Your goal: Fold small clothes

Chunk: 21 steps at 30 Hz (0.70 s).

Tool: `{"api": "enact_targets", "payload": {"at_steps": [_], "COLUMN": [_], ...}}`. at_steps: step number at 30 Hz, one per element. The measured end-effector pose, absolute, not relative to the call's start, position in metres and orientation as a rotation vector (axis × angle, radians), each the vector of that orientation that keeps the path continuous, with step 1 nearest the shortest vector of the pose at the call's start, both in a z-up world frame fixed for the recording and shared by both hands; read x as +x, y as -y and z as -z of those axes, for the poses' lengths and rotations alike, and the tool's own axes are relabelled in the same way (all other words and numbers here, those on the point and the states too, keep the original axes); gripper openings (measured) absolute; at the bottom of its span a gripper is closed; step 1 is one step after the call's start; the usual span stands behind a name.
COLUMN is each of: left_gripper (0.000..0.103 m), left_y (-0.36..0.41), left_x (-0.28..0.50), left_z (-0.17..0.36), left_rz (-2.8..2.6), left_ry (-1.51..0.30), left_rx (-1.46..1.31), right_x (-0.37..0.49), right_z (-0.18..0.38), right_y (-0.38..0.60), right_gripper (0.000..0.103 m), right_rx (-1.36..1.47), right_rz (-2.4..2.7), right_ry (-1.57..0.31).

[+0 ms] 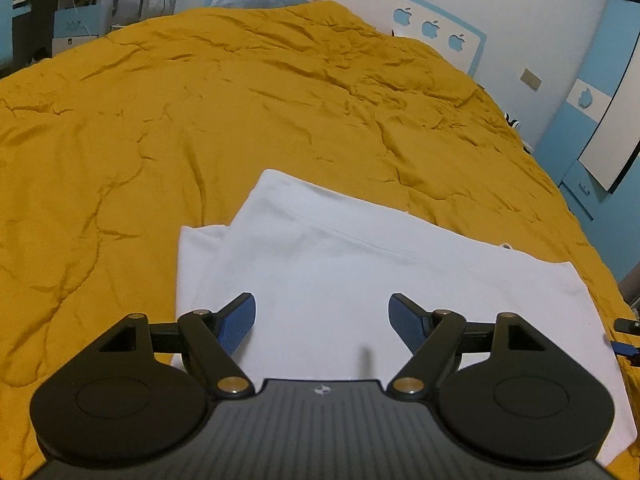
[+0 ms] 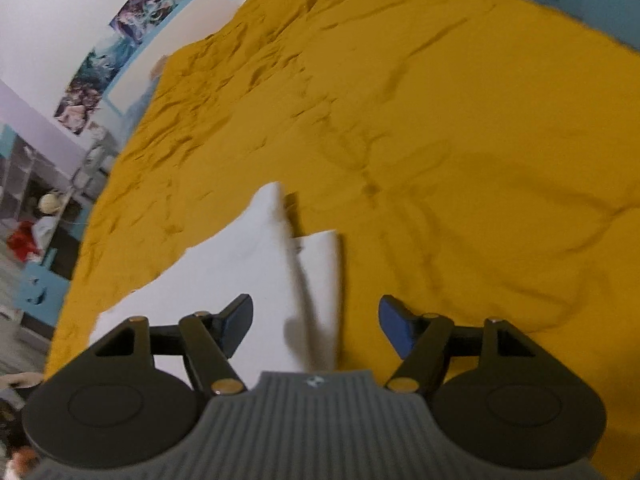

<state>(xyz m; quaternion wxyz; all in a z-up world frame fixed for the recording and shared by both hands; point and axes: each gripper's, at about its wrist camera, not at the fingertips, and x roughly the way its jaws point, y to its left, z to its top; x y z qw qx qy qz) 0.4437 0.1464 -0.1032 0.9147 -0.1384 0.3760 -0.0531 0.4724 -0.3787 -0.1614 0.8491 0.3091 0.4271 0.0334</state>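
A white garment (image 1: 340, 264) lies partly folded on the mustard-yellow bedspread (image 1: 200, 120), with a folded-over layer at its left side. My left gripper (image 1: 322, 320) hovers over its near part, open, with nothing between the blue pads. In the right wrist view the same white garment (image 2: 240, 280) shows a raised fold edge running down its right side. My right gripper (image 2: 316, 324) stands open above that edge, and the pads do not press on the cloth. The tip of the right gripper (image 1: 624, 336) peeks in at the right edge of the left wrist view.
The yellow bedspread (image 2: 440, 140) covers the whole bed, wrinkled toward the far side. A white and blue headboard (image 1: 432, 28) with apple cut-outs stands at the back. A blue wardrobe (image 1: 600, 112) is on the right. Cluttered shelves (image 2: 36, 200) stand off the bed's left.
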Motion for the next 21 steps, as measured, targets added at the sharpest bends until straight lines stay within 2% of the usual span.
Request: {"api": "enact_targets", "payload": {"at_steps": [5,6,7,8,10,21], "left_gripper": [0.089,0.089,0.089,0.089,0.089,0.089], "left_y": [-0.146,-0.146,-0.146,-0.147,-0.148,-0.163], "left_x": [0.444,0.444,0.443,0.442,0.44,0.417], "left_z": [0.106,0.107,0.107,0.107,0.106,0.085], "left_rz": [0.119,0.123,0.123,0.122,0.126,0.108], "left_ry": [-0.773,-0.771,-0.771,-0.769,-0.766,-0.707], "left_rx": [-0.285,-0.284,-0.282,-0.279,-0.274,-0.316], "right_x": [0.498,0.502,0.505,0.507,0.51,0.508], "right_z": [0.187,0.191,0.194,0.196,0.194,0.085], "right_y": [0.374,0.375,0.377,0.378,0.377,0.309], "right_gripper": [0.05,0.041,0.026,0.017,0.007,0.003], "right_rx": [0.699,0.712,0.725,0.747,0.759,0.62], "right_rz": [-0.074,-0.071,-0.076,-0.093,-0.112,-0.21], "right_ry": [-0.922,-0.922,-0.923,-0.924,-0.916,-0.874]}}
